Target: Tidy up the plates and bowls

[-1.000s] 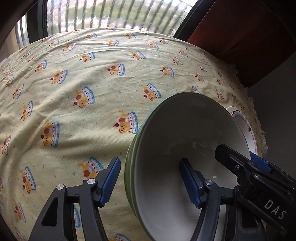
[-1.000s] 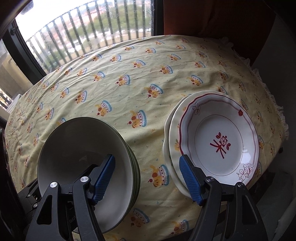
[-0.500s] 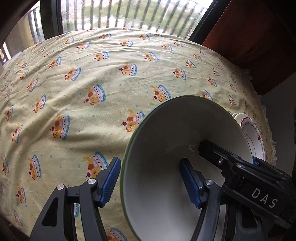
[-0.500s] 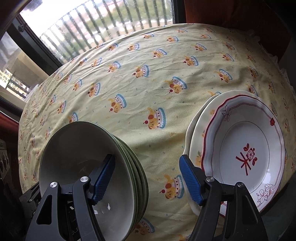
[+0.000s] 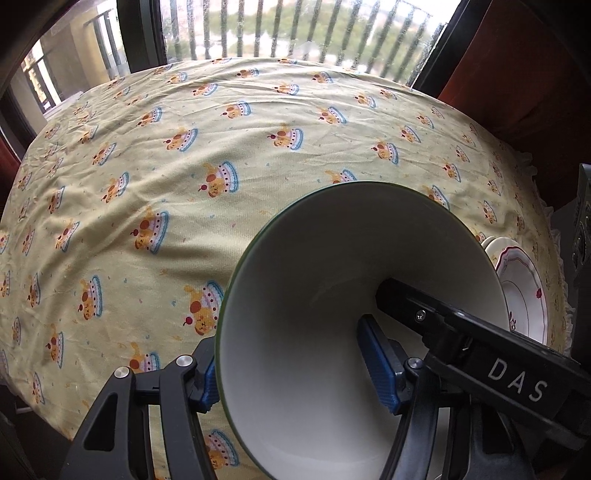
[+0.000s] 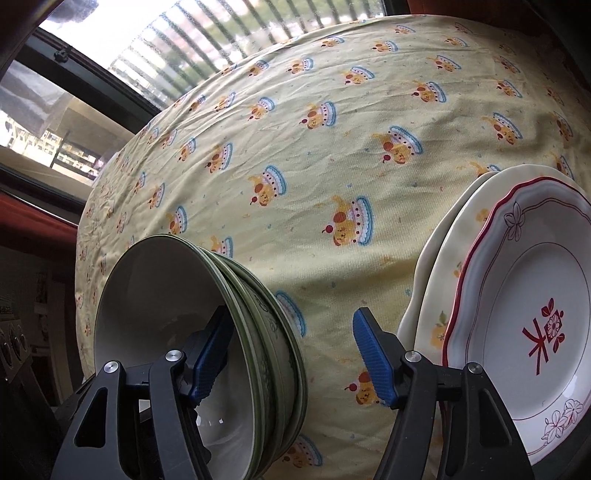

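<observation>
We saw the yellow tablecloth [image 5: 258, 155] with its cake print filling most of both views, with a barred window [image 5: 295, 33] across the top of the frame in the left wrist view and at the upper left in the right wrist view. Next in size was the stack of green-rimmed bowls [image 6: 207, 354], which sat low and left of centre in the right wrist view and filled the lower middle and right of the left wrist view, its white inside turned toward both cameras. The stack of plates [image 6: 517, 332], with a red-edged plate on top and a cream one under it, lay at the right edge of the right wrist view, and only a sliver of it showed behind the bowls at the right of the left wrist view. Our left gripper [image 5: 295, 373] straddled the near wall of the bowls, one blue pad outside the rim and the other inside, spread wider than the wall. Our right gripper [image 6: 291, 354] likewise stood spread, its left pad inside the top bowl and its right pad out over the cloth, just beside the plates; we could not tell whether either gripper's pads touched the bowl wall
</observation>
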A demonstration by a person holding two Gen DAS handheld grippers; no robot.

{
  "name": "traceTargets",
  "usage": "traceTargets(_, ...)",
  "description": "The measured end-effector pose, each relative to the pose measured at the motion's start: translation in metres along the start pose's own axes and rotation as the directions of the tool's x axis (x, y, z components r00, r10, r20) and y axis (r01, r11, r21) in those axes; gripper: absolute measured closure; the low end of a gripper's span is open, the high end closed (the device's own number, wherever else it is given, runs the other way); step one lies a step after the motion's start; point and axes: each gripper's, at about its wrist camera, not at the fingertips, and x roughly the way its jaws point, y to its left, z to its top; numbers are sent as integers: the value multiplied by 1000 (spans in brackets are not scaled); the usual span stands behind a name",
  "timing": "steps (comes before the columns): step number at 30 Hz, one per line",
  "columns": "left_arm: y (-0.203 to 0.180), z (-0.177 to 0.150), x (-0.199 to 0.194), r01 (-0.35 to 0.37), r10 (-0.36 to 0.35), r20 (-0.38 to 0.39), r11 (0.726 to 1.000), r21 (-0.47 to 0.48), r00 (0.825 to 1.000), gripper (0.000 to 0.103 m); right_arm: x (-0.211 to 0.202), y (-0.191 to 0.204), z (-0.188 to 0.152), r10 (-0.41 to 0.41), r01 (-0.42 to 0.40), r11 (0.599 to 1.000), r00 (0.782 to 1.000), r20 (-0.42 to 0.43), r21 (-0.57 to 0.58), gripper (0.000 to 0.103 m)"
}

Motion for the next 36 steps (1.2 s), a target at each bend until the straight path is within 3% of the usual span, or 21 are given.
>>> traceTargets(8,-2,2,1,34,-34,5,998,60,999,43,5,10,0,35,-35,999,999,-29,21,55)
traceTargets(20,5,5,-1,92,-90,-19,987,135,996,46,-1,28,-9,-104,104,993,995,-6,48,54)
traceTargets(29,12,15,-22,144,-149,6,963,229,989,47,-20,46,-17,-152,144,981,987,57,134,54)
traceTargets(36,-1,17,-38,136,-151,37,953,273,988,47,-42,46,-20,-149,130,975,984,96,182,54)
